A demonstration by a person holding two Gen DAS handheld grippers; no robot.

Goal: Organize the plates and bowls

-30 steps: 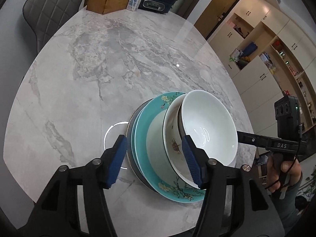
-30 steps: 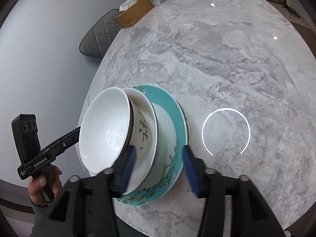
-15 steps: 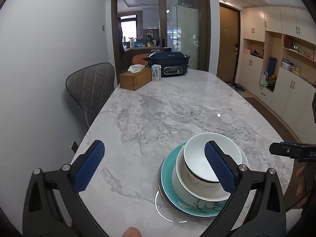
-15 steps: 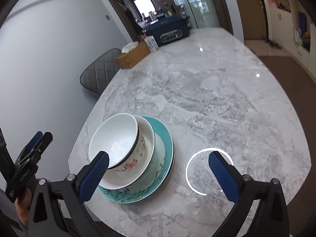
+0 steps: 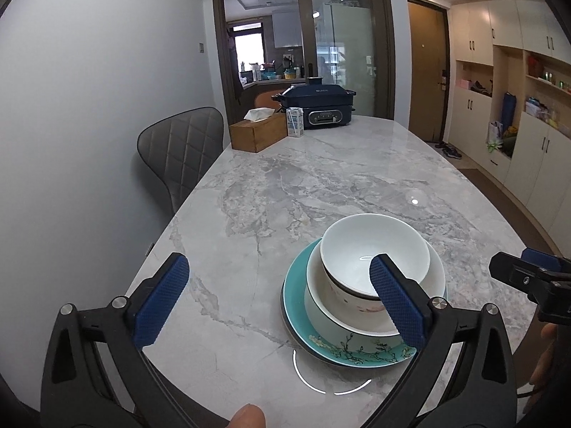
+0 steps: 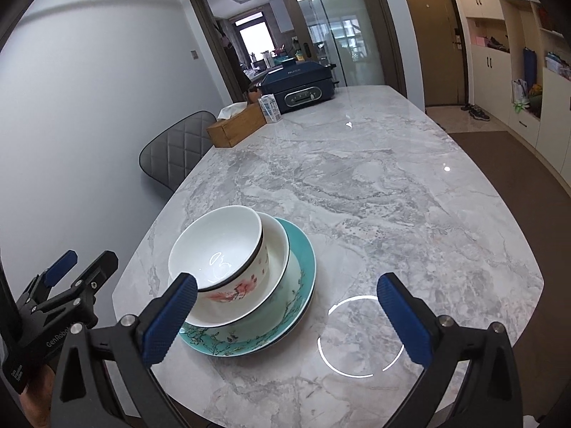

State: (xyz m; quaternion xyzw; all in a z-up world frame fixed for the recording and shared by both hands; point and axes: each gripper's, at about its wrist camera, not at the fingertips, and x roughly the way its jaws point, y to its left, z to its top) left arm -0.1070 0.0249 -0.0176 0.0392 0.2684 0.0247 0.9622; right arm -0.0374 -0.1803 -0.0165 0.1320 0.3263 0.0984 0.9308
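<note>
A stack stands near the front edge of the marble table (image 5: 321, 185): a teal floral plate (image 5: 357, 355) at the bottom, a shallow white bowl (image 5: 357, 321) on it, and a deeper white bowl with a dark rim (image 5: 371, 249) on top. The same stack shows in the right wrist view: plate (image 6: 296, 278), shallow bowl (image 6: 274, 249), top bowl (image 6: 217, 246). My left gripper (image 5: 278, 299) is open and empty, pulled back just left of the stack. My right gripper (image 6: 285, 314) is open and empty, just right of the stack. Neither touches the dishes.
At the far end of the table are a wooden tissue box (image 5: 258, 130), a small carton (image 5: 295, 122) and a dark electric cooker (image 5: 316, 107). A grey chair (image 5: 178, 153) stands at the left side. Cabinets line the right wall.
Both grippers have opened wide and pulled back and up from the stack. The views went from steep and close on the dishes to level across the table. The stack stays put.
</note>
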